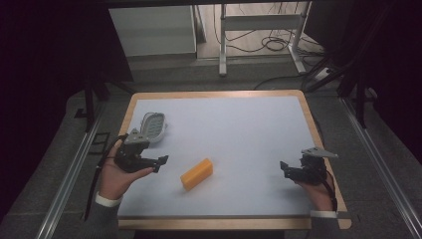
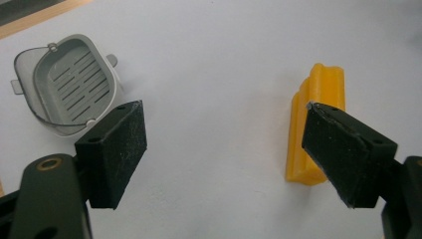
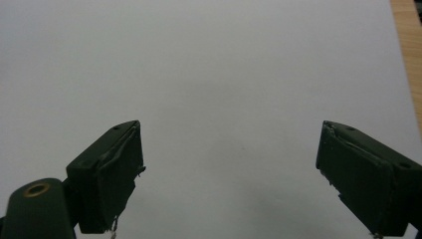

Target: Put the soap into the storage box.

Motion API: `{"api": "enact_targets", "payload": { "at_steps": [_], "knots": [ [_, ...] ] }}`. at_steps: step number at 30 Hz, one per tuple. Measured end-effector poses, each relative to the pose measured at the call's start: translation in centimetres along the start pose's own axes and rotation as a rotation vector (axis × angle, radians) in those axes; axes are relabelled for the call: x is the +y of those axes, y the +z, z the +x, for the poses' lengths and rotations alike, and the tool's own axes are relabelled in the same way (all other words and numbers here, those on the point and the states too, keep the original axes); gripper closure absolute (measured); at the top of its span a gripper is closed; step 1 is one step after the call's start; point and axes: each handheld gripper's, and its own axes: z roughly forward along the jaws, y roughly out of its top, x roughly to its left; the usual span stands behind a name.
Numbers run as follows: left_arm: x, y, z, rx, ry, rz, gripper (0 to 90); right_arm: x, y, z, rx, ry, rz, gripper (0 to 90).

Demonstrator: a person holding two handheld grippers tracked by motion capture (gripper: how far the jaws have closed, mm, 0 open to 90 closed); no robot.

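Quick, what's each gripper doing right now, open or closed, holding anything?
Left gripper: open, holding nothing, with the yellow block just beyond its jaws.
Right gripper: open, holding nothing, over bare table.

White-topped wooden table [image 1: 308, 119], grey carpet floor [image 1: 378, 164], metal desk frame [image 1: 223, 45], cables [image 1: 273, 42]

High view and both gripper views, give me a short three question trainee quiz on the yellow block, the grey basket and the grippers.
1. True or false: the left gripper is shut on the yellow rectangular block.
2. Which gripper is nearer the grey slotted plastic basket? A left, B right.
3. Fill in: in the left gripper view, the block lies behind the ___-hand jaw.

Key: 1 false, its jaws stand wide apart, clear of the block. 2 A. 3 right.
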Motion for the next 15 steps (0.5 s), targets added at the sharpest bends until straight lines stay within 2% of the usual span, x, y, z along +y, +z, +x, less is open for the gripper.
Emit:
{"api": "enact_targets", "payload": {
  "at_steps": [8,12,15],
  "knots": [
    [1.0,1.2,-1.4,-0.027,0.045,0.058,18.7,0.0,-0.1,0.0,-0.001,0.004,-0.012,11.2],
    [1.5,1.8,-1.8,-0.040,0.054,0.067,18.6,0.0,-0.1,-0.1,-0.006,0.006,-0.008,11.2],
    [1.7,2.1,-2.2,-0.037,0.062,0.052,19.0,-0.1,0.0,-0.1,-0.010,0.002,-0.002,11.2]
  ]
}}
